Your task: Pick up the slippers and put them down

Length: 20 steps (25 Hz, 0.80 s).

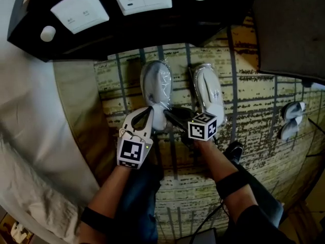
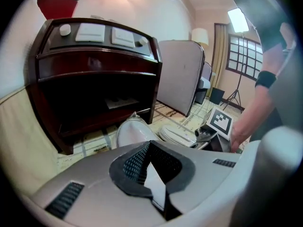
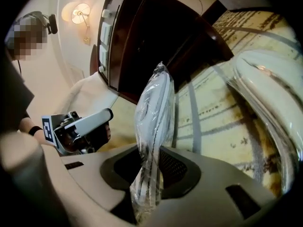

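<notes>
Right gripper view showed the right gripper (image 3: pixel 150 174) with jaws clamped on a plastic-wrapped slipper (image 3: pixel 154 112), while the left gripper (image 2: pixel 150 167) had its jaws fully closed, holding nothing.

Two wrapped slippers: left slipper (image 1: pixel 156 83) at 12 o'clock, right slipper (image 1: pixel 209 90) at 1 o'clock. Two grippers: left gripper (image 1: pixel 146 115), right gripper (image 1: pixel 171 116). One rug (image 1: pixel 254 100). One dark cabinet (image 1: pixel 127 32) with two white panels (image 1: pixel 80 9) and two round discs (image 1: pixel 47 33). Two white objects (image 1: pixel 290 120) at 3 o'clock.
</notes>
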Available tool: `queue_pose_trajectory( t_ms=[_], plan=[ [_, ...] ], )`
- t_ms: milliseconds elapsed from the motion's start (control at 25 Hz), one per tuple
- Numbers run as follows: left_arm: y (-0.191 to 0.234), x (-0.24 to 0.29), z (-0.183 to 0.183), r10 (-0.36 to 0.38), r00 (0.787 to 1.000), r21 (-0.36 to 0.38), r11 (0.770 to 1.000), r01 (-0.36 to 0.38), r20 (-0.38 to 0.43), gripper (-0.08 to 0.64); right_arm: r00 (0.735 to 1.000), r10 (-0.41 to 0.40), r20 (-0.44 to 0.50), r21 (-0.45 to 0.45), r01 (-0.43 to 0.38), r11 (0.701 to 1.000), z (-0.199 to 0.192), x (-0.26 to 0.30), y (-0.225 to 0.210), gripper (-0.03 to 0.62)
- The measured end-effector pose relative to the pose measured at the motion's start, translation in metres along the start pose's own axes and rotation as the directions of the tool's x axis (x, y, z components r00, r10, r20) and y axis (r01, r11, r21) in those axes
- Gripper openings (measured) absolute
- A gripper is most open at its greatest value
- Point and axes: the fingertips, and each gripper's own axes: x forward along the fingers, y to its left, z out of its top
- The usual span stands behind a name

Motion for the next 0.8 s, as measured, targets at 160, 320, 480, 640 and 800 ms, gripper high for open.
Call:
queue_pose_trajectory(
  t_ms=[160,320,480,640,800],
  plan=[
    [0.010,-0.008,0.020,0.022,0.999,0.015,1.000,-0.022,0.027,0.001,0.999,0.050,-0.006,-0.042,-0.050,0.998,0.027,0.009,0.023,0.118],
    [0.028,-0.019,0.029,0.049,0.998,0.030,0.998,-0.051,0.039,0.001,0.997,0.073,0.007,-0.060,-0.072,0.996,0.054,0.027,0.040,0.118],
    [0.060,-0.024,0.039,0.112,0.992,0.006,0.994,-0.113,0.057,0.001,0.997,0.082,0.002,-0.091,-0.082,0.993,0.089,0.059,0.051,0.118],
    [0.091,-0.027,0.046,0.154,0.985,0.011,0.988,-0.156,0.079,0.001,0.997,0.078,0.018,-0.117,-0.075,0.990,0.127,0.091,0.061,0.118],
    [0.123,-0.023,0.053,0.203,0.974,-0.004,0.979,-0.204,0.103,0.001,0.996,0.050,0.075,-0.139,-0.039,0.990,0.171,0.120,0.061,0.118]
  ],
)
